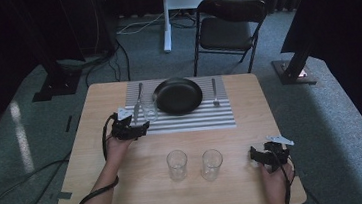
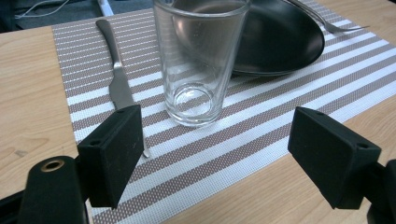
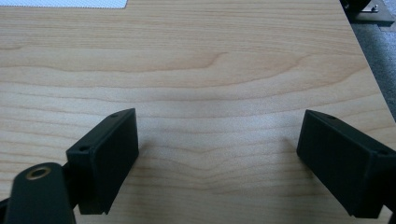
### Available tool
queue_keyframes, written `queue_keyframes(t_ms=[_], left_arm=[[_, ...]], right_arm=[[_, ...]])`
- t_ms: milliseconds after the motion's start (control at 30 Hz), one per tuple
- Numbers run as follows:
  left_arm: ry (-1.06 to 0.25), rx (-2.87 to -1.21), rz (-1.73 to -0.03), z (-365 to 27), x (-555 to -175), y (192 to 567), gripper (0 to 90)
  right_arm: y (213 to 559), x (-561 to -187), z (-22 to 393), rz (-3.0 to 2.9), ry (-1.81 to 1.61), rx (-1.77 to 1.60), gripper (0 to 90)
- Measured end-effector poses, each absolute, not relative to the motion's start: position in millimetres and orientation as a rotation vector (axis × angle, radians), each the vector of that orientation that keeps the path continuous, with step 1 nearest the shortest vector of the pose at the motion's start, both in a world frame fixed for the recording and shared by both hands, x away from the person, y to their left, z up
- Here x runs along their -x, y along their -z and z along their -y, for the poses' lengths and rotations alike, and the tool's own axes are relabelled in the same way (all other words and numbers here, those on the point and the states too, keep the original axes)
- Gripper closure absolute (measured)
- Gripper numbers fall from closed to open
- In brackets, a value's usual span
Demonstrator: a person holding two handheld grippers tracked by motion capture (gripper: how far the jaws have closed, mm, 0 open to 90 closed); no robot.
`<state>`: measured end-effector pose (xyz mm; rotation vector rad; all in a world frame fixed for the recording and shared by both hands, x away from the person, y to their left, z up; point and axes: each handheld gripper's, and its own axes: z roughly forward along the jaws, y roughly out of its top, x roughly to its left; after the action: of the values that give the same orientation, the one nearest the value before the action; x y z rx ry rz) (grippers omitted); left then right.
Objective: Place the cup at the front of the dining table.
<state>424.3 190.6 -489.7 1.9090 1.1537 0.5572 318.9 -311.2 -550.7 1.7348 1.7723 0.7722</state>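
Observation:
A clear empty glass (image 2: 198,60) stands upright on the striped placemat (image 2: 261,121), just ahead of my left gripper (image 2: 219,158). The jaws are open and apart from the glass. From above, this glass (image 1: 150,112) sits left of the black plate (image 1: 178,95), with the left gripper (image 1: 139,128) at the mat's near left corner. A knife (image 2: 116,79) lies left of the glass, and a fork (image 1: 214,92) lies right of the plate. My right gripper (image 1: 264,155) rests open at the table's front right, and in its own view (image 3: 217,158) there is bare wood between its jaws.
Two more empty glasses (image 1: 177,164) (image 1: 211,164) stand side by side near the front edge of the wooden table (image 1: 243,141). A black chair (image 1: 227,27) stands beyond the far edge. Cables run over the floor at the left.

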Motion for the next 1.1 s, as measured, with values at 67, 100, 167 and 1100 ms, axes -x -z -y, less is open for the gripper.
queue_keyframes(t_ms=[67, 100, 167, 1100], left_arm=[[-0.564, -1.913, -1.16, -192, -423, 490, 19.0], [-0.558, -1.908, -1.165, -194, -422, 490, 19.0], [-0.559, -1.896, -1.172, -197, -420, 491, 19.0], [-0.623, -1.866, -1.266, -239, -386, 492, 19.0]], right_arm=[[551, -319, 311, -1.772, -0.772, -1.735, 12.1], [551, -319, 311, -1.772, -0.772, -1.734, 12.1], [551, -319, 311, -1.773, -0.772, -1.735, 12.1], [551, -319, 311, -1.773, -0.772, -1.735, 12.1]])
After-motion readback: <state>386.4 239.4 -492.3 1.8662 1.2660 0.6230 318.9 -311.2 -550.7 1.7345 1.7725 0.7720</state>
